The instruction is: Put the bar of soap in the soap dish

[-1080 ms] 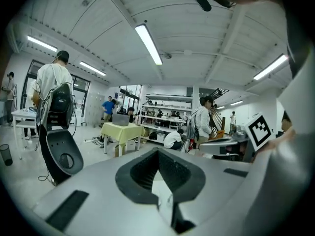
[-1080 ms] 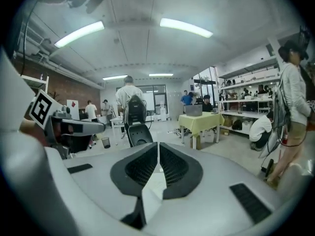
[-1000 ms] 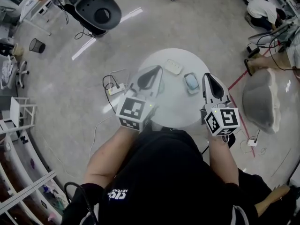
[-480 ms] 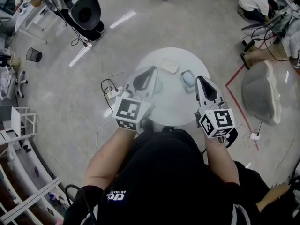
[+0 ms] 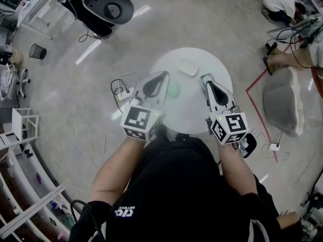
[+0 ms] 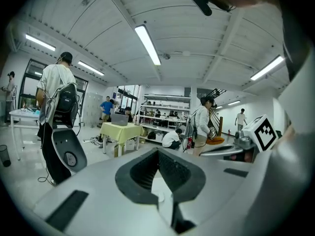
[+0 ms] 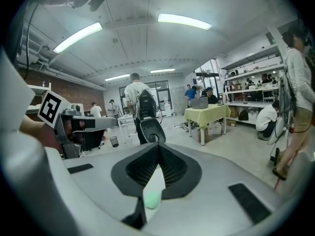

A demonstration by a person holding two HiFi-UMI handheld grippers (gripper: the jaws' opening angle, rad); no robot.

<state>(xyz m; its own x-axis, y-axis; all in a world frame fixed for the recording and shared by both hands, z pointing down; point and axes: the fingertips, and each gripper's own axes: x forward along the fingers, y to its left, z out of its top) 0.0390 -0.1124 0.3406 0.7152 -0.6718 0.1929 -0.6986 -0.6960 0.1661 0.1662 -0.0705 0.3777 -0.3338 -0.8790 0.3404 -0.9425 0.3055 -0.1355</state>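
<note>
A round white table (image 5: 194,116) carries a pale green bar of soap (image 5: 174,89), a blue soap dish (image 5: 203,77) and a white oblong piece (image 5: 188,67). My left gripper (image 5: 164,75) hovers just left of the soap, its jaws shut and empty; in its own view the left gripper (image 6: 158,152) shows its tips meeting. My right gripper (image 5: 208,83) lies over the blue dish and hides most of it. Its jaws have just been closing, shut with nothing between them. Below the tips of the right gripper (image 7: 158,146) in its own view lies the green soap (image 7: 151,199).
A black office chair (image 5: 107,4) stands on the floor at the far left, and a power strip with cables (image 5: 125,93) lies beside the table. At the right are a grey beanbag (image 5: 281,102) and a red floor line (image 5: 257,84). People stand further off.
My right gripper has moved forward over the blue dish, which showed in full before. The green soap now shows clear of the left gripper, which barely shifted.
</note>
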